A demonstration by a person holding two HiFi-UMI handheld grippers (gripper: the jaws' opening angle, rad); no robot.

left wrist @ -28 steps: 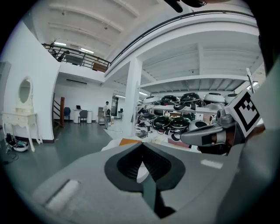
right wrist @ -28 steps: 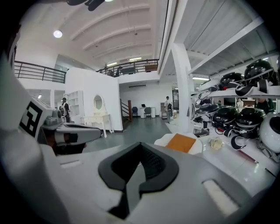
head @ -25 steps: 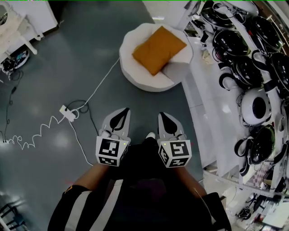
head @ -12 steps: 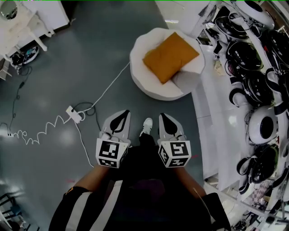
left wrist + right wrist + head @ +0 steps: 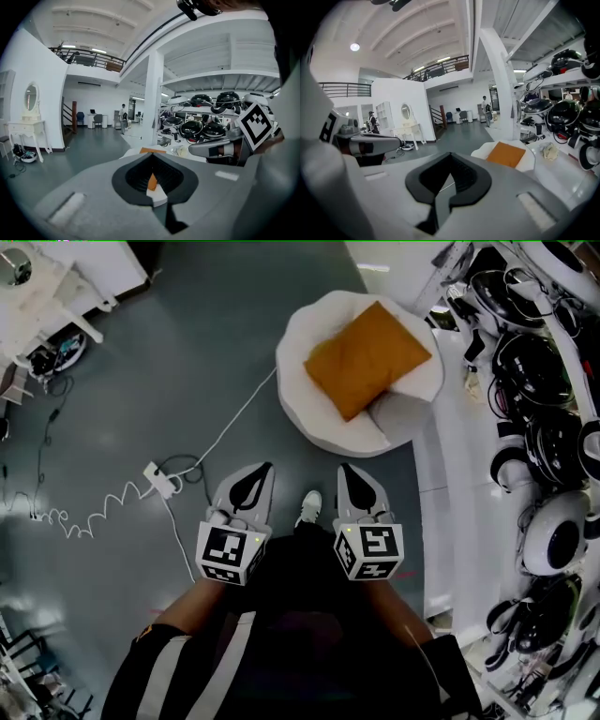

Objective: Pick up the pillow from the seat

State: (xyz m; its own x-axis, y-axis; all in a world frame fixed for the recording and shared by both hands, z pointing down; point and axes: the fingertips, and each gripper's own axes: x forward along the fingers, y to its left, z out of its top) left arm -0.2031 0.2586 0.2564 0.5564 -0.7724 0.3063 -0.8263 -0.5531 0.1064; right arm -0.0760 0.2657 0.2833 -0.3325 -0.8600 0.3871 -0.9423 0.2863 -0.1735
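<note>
Looking down, we see our left gripper (image 5: pixel 264 468) and right gripper (image 5: pixel 343 468) side by side just in front of us. Both have their jaws clenched tight with nothing in them. Under them is a smooth grey floor (image 5: pixel 169 362), and one white shoe (image 5: pixel 309 507) pokes out between them. A white cable (image 5: pixel 230 423) runs across the floor from a power strip (image 5: pixel 161 481) toward the round white seat (image 5: pixel 314 423) farther ahead. The orange pillow (image 5: pixel 367 360) lies on that seat, well apart from both grippers. Shelves (image 5: pixel 455 442) full of dark helmets (image 5: pixel 525 357) line the right side. A white dressing table (image 5: pixel 56 282) stands far off on the left.

Since a second ago, the seat and pillow have slid to the right in the head view and look a bit bigger. The grippers have stayed shut.

We count two grippers, one pillow, one seat, one shoe and one power strip.
</note>
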